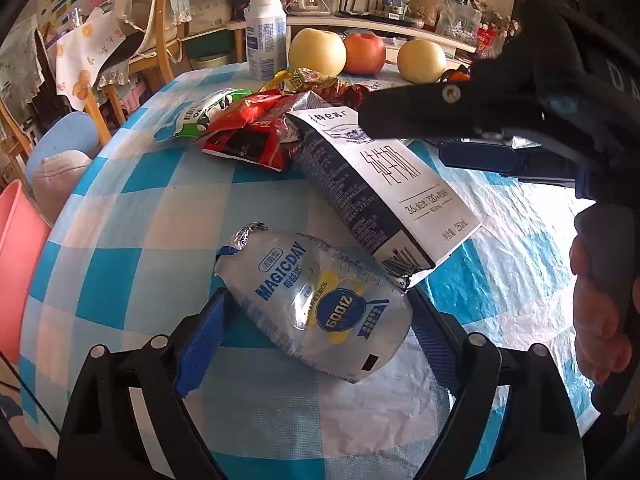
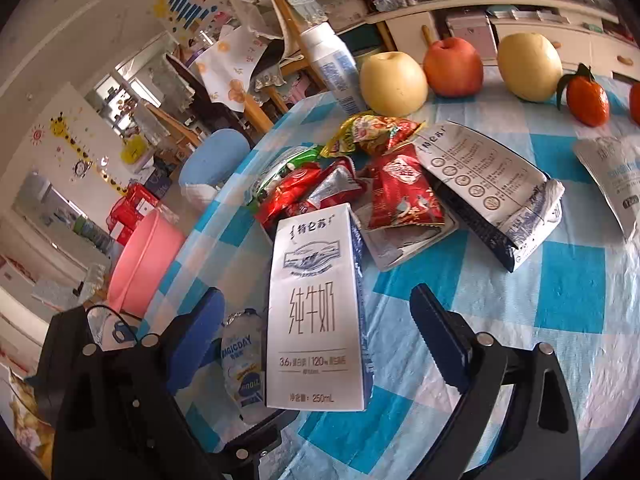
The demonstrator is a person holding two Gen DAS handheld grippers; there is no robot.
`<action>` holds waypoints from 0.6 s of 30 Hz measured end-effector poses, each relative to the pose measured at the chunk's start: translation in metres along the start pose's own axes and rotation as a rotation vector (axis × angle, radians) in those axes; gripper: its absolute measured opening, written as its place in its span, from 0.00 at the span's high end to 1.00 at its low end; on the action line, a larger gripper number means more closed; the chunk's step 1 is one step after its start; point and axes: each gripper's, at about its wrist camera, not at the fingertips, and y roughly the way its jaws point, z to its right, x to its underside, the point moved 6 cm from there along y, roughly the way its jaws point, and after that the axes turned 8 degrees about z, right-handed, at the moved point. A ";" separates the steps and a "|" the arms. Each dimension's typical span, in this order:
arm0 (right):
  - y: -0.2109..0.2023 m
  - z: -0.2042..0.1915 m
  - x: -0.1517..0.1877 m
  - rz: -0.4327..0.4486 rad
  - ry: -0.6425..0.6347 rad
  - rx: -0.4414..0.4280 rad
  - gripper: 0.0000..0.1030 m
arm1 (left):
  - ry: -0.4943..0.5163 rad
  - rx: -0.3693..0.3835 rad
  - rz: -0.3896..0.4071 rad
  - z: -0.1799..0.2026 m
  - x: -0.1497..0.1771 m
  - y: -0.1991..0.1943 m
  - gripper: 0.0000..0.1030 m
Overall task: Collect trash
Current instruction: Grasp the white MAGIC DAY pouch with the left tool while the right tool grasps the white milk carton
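Straddling the MAGICDAY pouch (image 1: 316, 308) on the desk (image 1: 160, 208), left hand-held gripper (image 1: 316, 328) w/ fingers apart; right hand-held gripper (image 2: 320, 332) apart around milk carton (image 2: 316, 304); close squarely, mid-body

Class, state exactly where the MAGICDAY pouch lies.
In the left wrist view the MAGICDAY pouch lies on the checked tablecloth between the open left gripper fingers, its right edge beside the white milk carton.
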 end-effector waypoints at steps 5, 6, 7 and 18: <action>0.008 -0.008 0.010 -0.025 -0.050 0.025 0.12 | -0.018 0.023 0.004 -0.002 -0.001 0.000 0.16; 0.010 -0.009 0.012 -0.035 -0.058 0.031 0.15 | -0.022 0.029 0.005 -0.002 -0.001 -0.001 0.16; 0.013 -0.009 0.014 -0.045 -0.068 0.039 0.18 | -0.026 0.034 0.006 -0.002 -0.001 -0.001 0.16; 0.007 -0.004 0.012 -0.015 -0.065 0.064 0.40 | -0.053 0.071 0.012 -0.013 -0.003 -0.002 0.16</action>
